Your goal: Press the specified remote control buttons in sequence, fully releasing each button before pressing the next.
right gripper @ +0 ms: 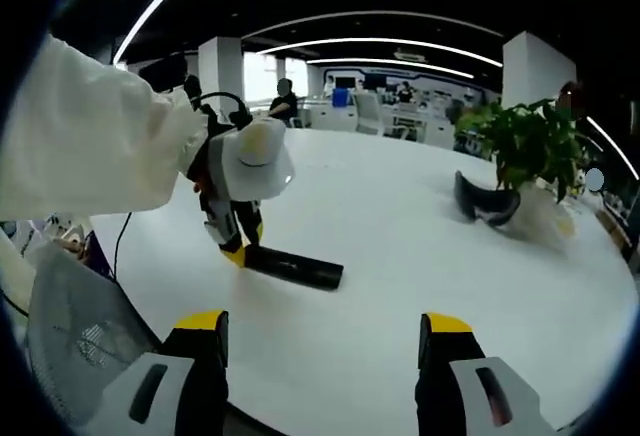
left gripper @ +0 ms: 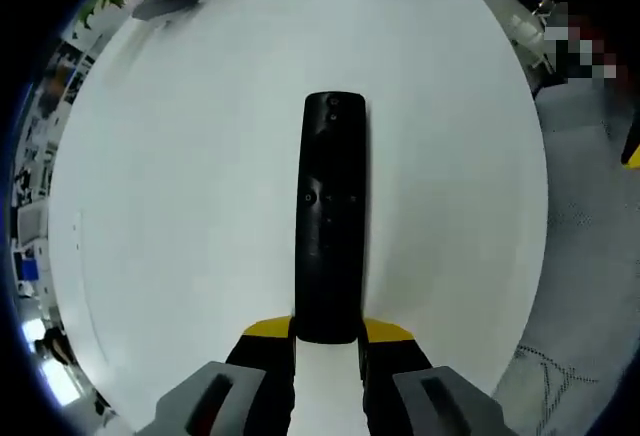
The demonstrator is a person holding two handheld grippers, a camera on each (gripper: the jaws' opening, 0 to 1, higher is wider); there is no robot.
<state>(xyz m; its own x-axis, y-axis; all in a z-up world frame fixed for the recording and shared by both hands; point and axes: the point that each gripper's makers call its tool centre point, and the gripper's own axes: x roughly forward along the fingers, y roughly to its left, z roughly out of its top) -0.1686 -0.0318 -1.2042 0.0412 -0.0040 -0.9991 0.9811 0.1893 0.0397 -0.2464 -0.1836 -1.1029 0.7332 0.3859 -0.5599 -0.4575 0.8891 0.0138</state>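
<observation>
A long black remote control (left gripper: 330, 206) lies flat on the white table (left gripper: 170, 216), its buttons facing up. My left gripper (left gripper: 328, 334) is shut on the remote's near end, a yellow-tipped jaw on each side. In the right gripper view the same remote (right gripper: 300, 268) lies near the table's left edge. The left gripper (right gripper: 240, 253) grips its end there, held by a gloved hand (right gripper: 255, 161) on a white sleeve (right gripper: 90, 146). My right gripper (right gripper: 322, 331) hovers open over the near table edge, its jaws wide apart with nothing between them, well short of the remote.
A black curved object (right gripper: 485, 201) lies by a potted plant (right gripper: 530, 151) at the table's far right. The table edge curves down the right of the left gripper view, with grey floor (left gripper: 590, 256) beyond. A mesh chair back (right gripper: 80, 346) stands at the near left.
</observation>
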